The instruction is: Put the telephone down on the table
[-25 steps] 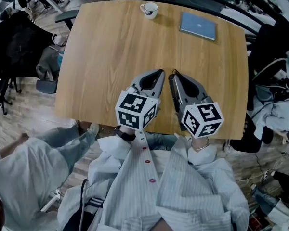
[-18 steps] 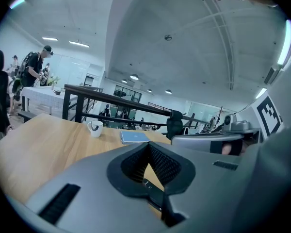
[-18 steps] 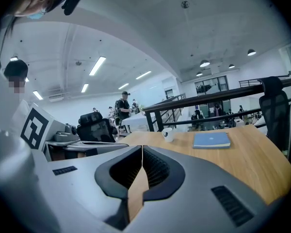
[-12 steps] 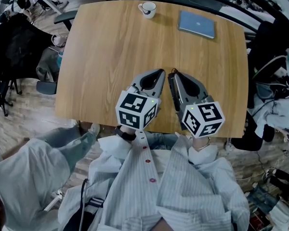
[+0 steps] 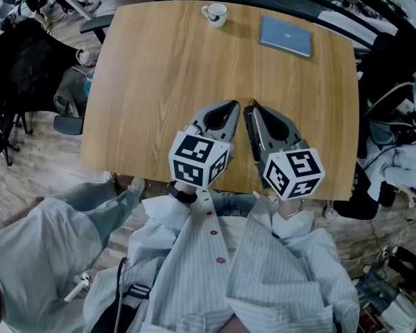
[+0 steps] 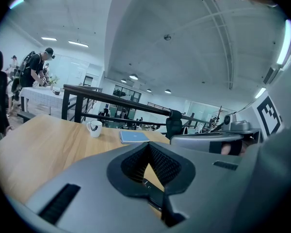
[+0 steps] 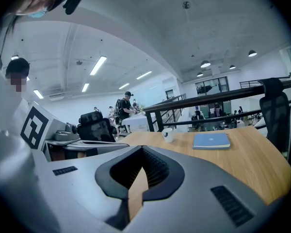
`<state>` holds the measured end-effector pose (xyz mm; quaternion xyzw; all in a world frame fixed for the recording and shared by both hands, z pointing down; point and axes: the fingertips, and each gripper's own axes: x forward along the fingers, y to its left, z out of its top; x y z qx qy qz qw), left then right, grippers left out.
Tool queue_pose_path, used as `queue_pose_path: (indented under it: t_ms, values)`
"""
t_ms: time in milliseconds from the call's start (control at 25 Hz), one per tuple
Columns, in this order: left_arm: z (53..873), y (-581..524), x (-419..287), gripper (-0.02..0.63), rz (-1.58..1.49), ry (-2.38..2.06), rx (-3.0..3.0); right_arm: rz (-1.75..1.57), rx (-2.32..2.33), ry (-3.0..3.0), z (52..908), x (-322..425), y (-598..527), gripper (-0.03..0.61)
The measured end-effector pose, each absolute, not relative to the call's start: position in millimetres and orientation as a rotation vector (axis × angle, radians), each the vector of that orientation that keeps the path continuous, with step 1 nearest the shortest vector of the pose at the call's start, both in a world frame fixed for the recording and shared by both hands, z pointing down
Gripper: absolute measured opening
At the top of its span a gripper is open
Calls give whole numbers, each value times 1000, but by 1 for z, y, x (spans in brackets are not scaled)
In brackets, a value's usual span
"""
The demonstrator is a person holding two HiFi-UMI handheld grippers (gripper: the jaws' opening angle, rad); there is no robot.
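White mug on the far side, upright. Blue notebook lying flat to its right, well apart from it. Black railing behind both. Black office chair at the right. Wood-plank floor on the left. Far off, standing person with a backpack.

Right gripper fingers closed together and empty, over wooden table, white mug, blue notebook beyond

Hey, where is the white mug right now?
In the head view, the white mug stands at the far edge of the table, left of the blue notebook.
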<state>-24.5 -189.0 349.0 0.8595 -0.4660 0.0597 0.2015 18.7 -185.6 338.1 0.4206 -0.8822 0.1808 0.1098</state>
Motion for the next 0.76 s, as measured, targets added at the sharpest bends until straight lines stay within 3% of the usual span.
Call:
queue_pose_path:
  t_ms: [760]
  values:
    - [348, -189, -24, 8, 177, -1297, 2400, 543, 1246, -2589, 338, 20, -187, 34]
